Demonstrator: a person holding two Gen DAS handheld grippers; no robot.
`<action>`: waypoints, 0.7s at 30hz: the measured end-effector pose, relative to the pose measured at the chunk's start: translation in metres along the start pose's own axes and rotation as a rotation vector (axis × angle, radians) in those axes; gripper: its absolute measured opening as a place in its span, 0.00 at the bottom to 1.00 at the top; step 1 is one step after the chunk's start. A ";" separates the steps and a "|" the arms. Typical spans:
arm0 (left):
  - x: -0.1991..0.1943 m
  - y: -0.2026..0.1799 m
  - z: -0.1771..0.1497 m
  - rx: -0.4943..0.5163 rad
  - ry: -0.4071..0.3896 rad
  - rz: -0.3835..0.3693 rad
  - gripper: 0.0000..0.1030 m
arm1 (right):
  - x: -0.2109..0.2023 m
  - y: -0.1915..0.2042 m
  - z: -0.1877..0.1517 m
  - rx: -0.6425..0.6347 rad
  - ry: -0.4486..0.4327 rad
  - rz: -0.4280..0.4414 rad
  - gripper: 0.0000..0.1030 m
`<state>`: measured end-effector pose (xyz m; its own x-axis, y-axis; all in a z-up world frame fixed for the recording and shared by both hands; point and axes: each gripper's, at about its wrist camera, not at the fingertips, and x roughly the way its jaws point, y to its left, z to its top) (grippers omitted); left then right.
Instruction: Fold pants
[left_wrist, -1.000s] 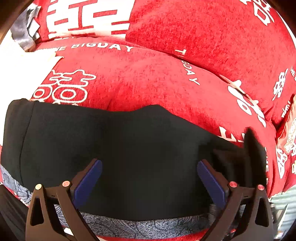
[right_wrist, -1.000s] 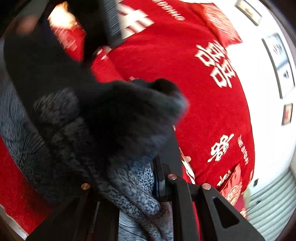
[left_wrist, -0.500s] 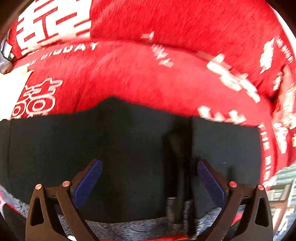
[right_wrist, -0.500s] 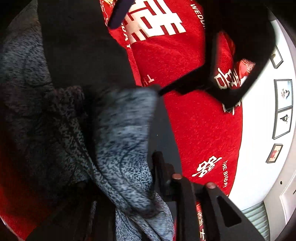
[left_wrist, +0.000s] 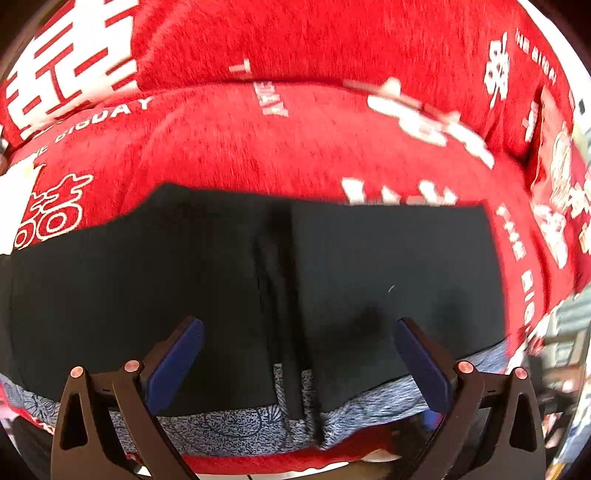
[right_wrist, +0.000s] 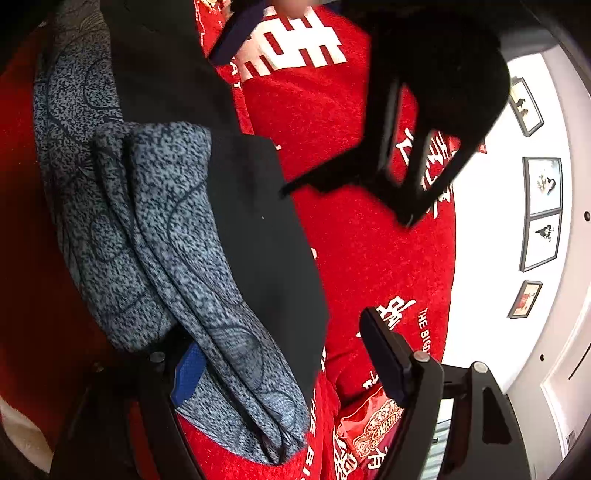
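Note:
The black pants (left_wrist: 388, 280) lie flat across a red sofa cover, with a grey patterned waistband (left_wrist: 236, 424) along the near edge and a fold seam down the middle. My left gripper (left_wrist: 299, 362) is open just above the pants, holding nothing. In the right wrist view the pants (right_wrist: 258, 240) and the waistband (right_wrist: 177, 236) lie folded between my right gripper's open jaws (right_wrist: 280, 365), which are spread wide with the cloth loose between them. The left gripper's dark frame (right_wrist: 424, 110) shows above the right one.
The red cover with white characters (left_wrist: 295, 147) spans the sofa seat and backrest. A red patterned packet (right_wrist: 373, 424) lies near the right gripper. A white wall with framed pictures (right_wrist: 543, 206) is at the right. A white sheet (left_wrist: 14, 192) lies at the far left.
My right gripper has opened and let go of the waistband end it held. The pants leg has been laid over to the right and now lies flat. The left gripper stayed open.

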<state>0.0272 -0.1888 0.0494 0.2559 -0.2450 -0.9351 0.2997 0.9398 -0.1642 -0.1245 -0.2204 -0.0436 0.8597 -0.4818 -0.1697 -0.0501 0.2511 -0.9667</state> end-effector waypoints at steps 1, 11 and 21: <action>0.010 0.002 -0.002 0.001 0.025 0.035 1.00 | 0.001 -0.001 -0.004 -0.006 0.004 -0.005 0.79; 0.022 0.008 -0.008 -0.013 0.060 0.061 1.00 | 0.025 -0.034 -0.092 0.066 0.144 0.063 0.83; 0.024 0.007 -0.010 -0.008 0.044 0.074 1.00 | 0.022 -0.137 -0.112 0.452 0.071 0.730 0.84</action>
<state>0.0260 -0.1860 0.0231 0.2363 -0.1647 -0.9576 0.2740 0.9568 -0.0969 -0.1555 -0.3597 0.0637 0.6562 -0.1174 -0.7454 -0.3575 0.8215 -0.4442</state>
